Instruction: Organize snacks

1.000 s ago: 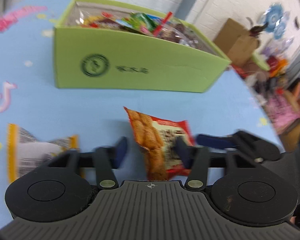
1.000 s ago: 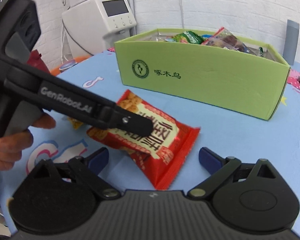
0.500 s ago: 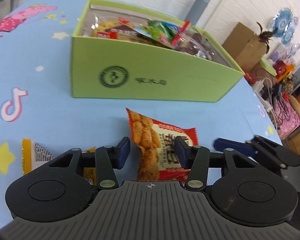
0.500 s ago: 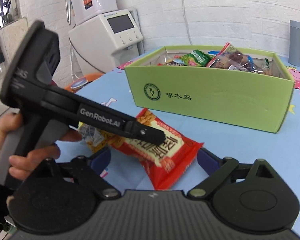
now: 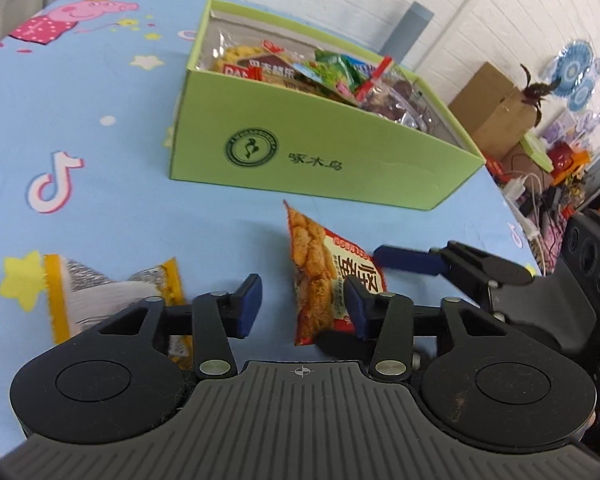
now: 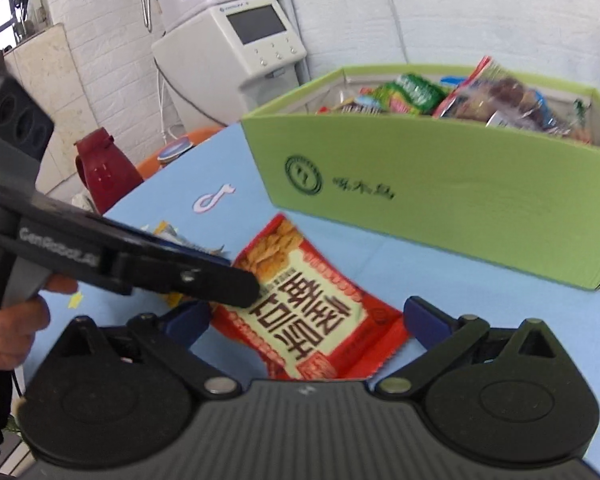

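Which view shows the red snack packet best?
Right wrist view: the red snack packet lies face-on, its label and most of its outline visible. In the left wrist view the packet is foreshortened, its lower edge behind a finger.

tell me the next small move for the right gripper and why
Probably ease the right gripper forward and close on the red snack packet: its jaws have just been opening, and the packet lies between them, outside the green box.

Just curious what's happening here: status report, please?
Left tool jaws just been closing, red snack packet between them, not pinched. Right tool jaws just been opening, wide around same packet. Nothing between packet and green box.
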A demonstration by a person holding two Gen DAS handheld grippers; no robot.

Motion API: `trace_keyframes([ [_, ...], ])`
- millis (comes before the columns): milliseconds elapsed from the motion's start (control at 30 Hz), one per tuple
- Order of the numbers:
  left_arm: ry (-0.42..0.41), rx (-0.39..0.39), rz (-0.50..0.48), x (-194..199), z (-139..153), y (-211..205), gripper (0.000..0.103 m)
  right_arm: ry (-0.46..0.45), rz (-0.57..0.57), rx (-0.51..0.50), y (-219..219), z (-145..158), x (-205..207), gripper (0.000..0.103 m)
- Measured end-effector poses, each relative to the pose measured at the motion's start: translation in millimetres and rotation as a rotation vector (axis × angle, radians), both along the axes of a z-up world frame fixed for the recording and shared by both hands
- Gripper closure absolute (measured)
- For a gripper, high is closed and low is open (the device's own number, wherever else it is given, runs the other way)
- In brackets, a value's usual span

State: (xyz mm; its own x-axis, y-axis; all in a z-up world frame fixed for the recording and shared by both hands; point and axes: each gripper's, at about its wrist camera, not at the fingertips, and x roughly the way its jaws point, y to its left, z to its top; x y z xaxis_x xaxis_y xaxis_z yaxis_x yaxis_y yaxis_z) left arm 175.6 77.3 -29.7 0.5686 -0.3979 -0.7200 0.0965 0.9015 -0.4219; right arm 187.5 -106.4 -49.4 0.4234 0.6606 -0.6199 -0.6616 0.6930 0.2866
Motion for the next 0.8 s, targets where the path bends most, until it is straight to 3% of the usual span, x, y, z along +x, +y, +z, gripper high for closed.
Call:
trace_keyframes([
  [100, 0.005, 0.006, -0.023, 16, -5, -7, 0.077, 0.015, 0.010, 0.011, -1, 2, -20, 0.001],
  [200, -0.011, 0.044, -0.015, 25, -4, -12, 0.071, 0.030, 0.053, 0.046, -1, 7, -45, 0.000],
  [300, -0.051, 0.124, 0.016, 21, 3, -16, 0.063, -0.048, 0.022, 0.006, -2, 17, -53, 0.000],
  [400, -0.063, 0.151, 0.024, 14, 10, -17, 0.062, -0.126, 0.000, -0.027, -2, 23, -34, 0.000],
  [567, -0.087, 0.168, 0.054, 3, 21, -10, 0.058, -0.027, 0.089, -0.047, 16, 6, 3, 0.001],
  [667, -0.097, 0.171, 0.062, -3, 25, -4, 0.056, -0.035, 0.067, -0.083, 21, 3, -4, 0.001],
  [800, -0.102, 0.163, 0.064, -6, 25, 0, 0.051, -0.018, 0.071, -0.059, 17, 7, -25, 0.001],
])
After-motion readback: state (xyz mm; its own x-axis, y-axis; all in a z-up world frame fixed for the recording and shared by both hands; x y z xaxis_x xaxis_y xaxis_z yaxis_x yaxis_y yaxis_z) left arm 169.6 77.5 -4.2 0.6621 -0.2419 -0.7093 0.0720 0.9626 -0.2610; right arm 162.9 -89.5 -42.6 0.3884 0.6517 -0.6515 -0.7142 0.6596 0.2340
